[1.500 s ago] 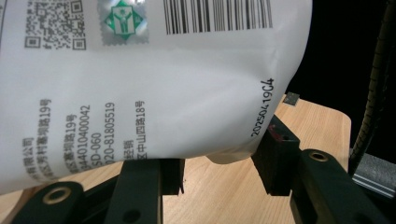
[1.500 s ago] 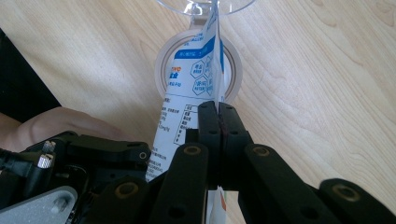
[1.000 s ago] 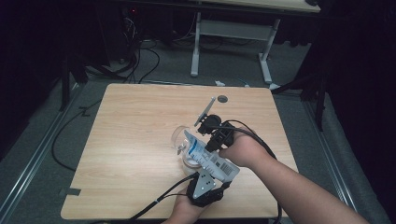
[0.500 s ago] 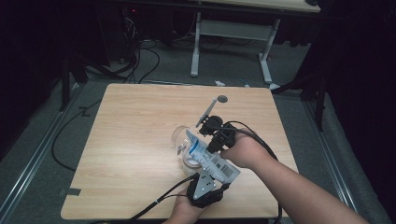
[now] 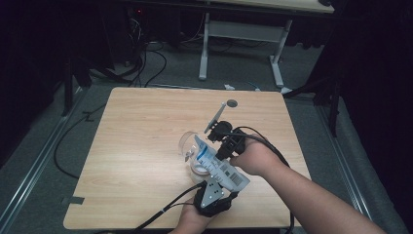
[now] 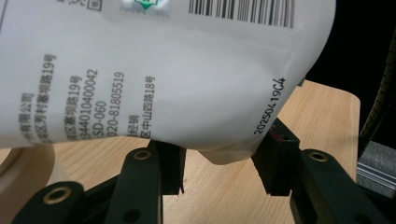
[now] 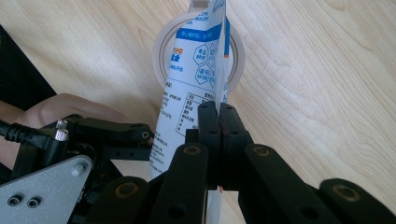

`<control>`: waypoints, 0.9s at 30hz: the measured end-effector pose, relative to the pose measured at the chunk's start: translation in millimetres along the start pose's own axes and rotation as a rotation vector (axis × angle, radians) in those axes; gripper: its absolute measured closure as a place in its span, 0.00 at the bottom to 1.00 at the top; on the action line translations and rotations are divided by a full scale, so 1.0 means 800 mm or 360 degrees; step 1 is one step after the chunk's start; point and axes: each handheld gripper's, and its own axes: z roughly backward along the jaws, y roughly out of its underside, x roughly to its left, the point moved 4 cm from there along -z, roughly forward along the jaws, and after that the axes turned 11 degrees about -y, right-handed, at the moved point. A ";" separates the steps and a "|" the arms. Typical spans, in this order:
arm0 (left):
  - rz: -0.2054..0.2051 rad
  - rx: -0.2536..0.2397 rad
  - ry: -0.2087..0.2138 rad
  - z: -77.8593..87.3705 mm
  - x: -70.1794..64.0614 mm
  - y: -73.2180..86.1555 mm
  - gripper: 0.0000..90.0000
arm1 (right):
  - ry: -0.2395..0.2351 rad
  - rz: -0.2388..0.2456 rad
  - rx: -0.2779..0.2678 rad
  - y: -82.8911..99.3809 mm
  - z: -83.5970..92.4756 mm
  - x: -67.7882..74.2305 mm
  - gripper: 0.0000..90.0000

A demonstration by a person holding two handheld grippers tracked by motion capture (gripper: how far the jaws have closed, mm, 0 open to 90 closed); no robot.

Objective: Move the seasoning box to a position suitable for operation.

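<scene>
A white and blue printed pouch (image 5: 217,165) hangs tilted over a clear round cup (image 5: 186,142) on the wooden table (image 5: 141,126). My left gripper (image 5: 220,183) comes in from the near edge. Its pads press on both sides of the pouch's (image 6: 163,70) bulging lower end. My right gripper (image 5: 221,146) is shut on the thin side seam of the pouch (image 7: 187,84), pinched flat between the closed jaws. The pouch's top end points down at the cup's rim (image 7: 161,51). In their own views I see the left gripper (image 6: 223,170) and the right gripper (image 7: 218,114) up close.
A thin grey utensil (image 5: 215,118) lies on the table behind the right hand, and a small dark round piece (image 5: 232,103) sits just past it. Cables trail off the near edge. A desk frame (image 5: 241,44) stands on the floor beyond the table.
</scene>
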 end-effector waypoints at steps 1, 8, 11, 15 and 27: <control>0.0000 0.0002 0.0000 0.000 0.000 0.000 0.65 | 0.0000 0.0000 0.0000 0.000 0.000 0.000 1.00; 0.0003 0.0012 -0.0008 0.000 0.003 0.004 0.65 | 0.0003 -0.0006 0.0000 0.001 0.001 0.000 1.00; 0.0006 0.0019 -0.0011 0.000 0.004 0.006 0.65 | 0.0000 -0.0007 0.0006 0.001 0.001 0.000 1.00; 0.0005 0.0022 -0.0013 -0.001 0.004 0.008 0.65 | -0.0003 -0.0017 0.0012 0.002 0.001 0.000 1.00; 0.0011 0.0041 -0.0022 -0.002 0.006 0.016 0.65 | -0.0003 -0.0019 0.0012 0.008 0.000 0.000 1.00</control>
